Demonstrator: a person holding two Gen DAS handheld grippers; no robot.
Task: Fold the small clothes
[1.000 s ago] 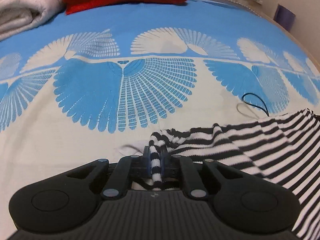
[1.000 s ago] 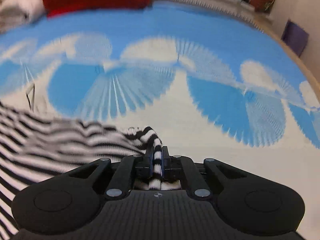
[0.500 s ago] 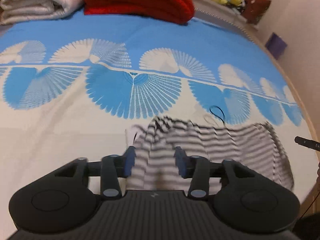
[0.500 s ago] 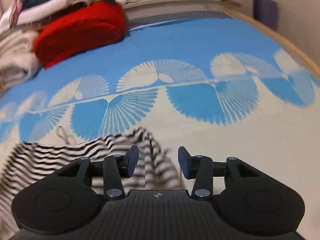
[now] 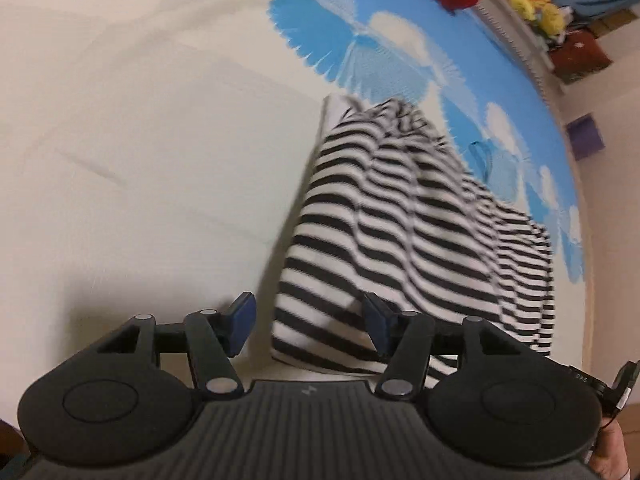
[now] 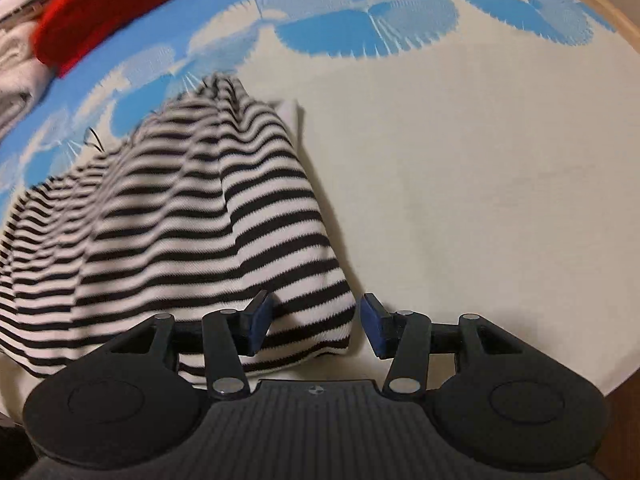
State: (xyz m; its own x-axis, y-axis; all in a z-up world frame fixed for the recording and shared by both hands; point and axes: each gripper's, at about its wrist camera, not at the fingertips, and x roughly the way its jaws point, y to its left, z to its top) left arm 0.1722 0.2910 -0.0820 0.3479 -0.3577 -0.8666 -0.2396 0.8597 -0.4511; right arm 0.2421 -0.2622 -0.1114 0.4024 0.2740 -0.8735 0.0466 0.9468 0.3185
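Dark blue pads parted and widening on left gripper [image 5: 306,330] and right gripper [image 6: 316,328], clamping nothing. Just beyond, striped top [image 5: 400,232] rumpled near bed cover's [image 5: 140,160] cream front edge. Probably light, soft, floppy; best pinched at hem corners.

Both wrist cameras look steeply down along their tongs at the bed [image 5: 140,160], from close above it. The left view faces the striped garment [image 5: 400,220] from its left edge; the right view faces it [image 6: 180,220] from the right edge. The views share the garment, the blue-patterned cover and the red cushion [image 6: 112,4] beyond.
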